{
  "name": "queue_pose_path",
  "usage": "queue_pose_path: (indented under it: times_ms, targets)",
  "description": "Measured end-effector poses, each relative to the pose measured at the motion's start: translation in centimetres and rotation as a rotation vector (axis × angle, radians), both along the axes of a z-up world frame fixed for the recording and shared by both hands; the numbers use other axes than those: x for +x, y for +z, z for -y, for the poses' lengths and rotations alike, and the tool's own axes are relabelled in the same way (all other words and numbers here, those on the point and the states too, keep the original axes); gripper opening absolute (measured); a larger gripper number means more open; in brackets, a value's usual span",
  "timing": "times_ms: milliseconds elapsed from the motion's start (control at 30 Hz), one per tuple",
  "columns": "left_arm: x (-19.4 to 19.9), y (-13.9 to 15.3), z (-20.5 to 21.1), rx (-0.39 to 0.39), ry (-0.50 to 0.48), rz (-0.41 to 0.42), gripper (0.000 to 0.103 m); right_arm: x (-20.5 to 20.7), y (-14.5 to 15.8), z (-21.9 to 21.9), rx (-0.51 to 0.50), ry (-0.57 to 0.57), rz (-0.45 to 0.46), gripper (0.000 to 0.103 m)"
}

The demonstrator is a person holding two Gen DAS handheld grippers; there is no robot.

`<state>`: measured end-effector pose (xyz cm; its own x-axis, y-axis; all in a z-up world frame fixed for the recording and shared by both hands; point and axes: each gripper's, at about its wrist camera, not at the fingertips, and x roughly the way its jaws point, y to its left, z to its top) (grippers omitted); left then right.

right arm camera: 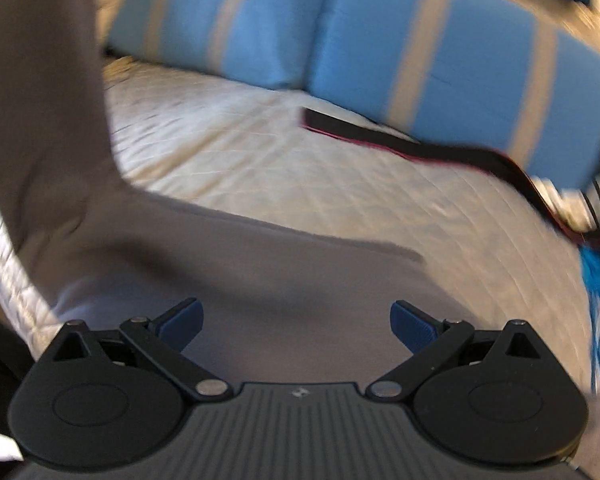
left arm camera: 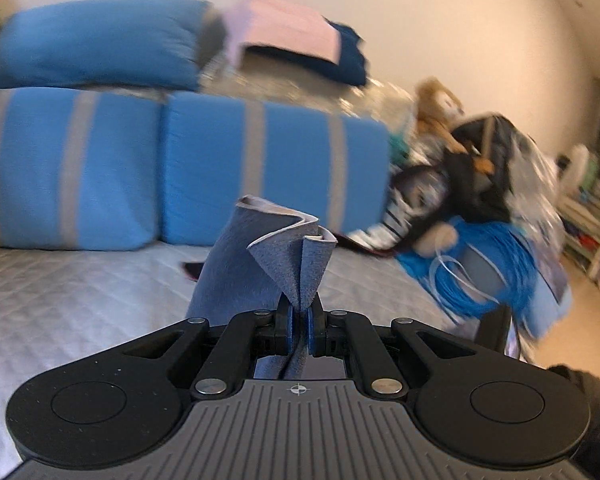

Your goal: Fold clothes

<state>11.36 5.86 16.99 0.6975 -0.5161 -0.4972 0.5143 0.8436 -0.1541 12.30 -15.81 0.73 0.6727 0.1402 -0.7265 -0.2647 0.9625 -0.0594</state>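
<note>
left wrist view: low over the quilted bed (left arm camera: 80, 300), facing level toward the striped blue cushions (left arm camera: 260, 168).
right wrist view: higher, tilted down, close above the bed.
shared: cushions, bed, dark strap (right arm camera: 400, 140).

A bed with a pale quilted cover (left arm camera: 80, 300) stands against a plain cream wall (left arm camera: 440, 20), two blue grey-striped cushions (left arm camera: 204, 168) propped along its back. At far right, white shelving (left arm camera: 592, 216) stands on a light floor (left arm camera: 572, 320).
</note>
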Motion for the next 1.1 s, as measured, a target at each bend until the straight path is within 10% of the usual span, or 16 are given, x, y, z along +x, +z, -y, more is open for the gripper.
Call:
queue_pose_path:
  times_ms: [200,367,700,833,1100]
  targets:
    - [0.4,-4.5,6.3,0.089,-0.083,-0.056,0.009,-1.4,2.1,4.2,0.017,-0.108,-0.020,0.103]
    - [0.9,-6.4,8.5,0.097,-0.112,-0.096,0.036,-3.5,4.6,6.2,-0.043,-0.057,0.022,0.103]
    - [-2.0,-6.5,4.2,0.224,0.170,0.127,0.077,-3.3,5.3,6.5,-0.146,0.156,0.082,0.103]
    - [-3.0,-8.4,3.0,0.337,0.226,0.165,0.078,-3.5,5.3,5.2,-0.186,0.317,0.149,0.103]
    - [-3.5,-10.4,1.7,0.294,0.199,0.124,0.078,-7.5,0.4,-0.5,-0.530,0.484,0.313,0.102]
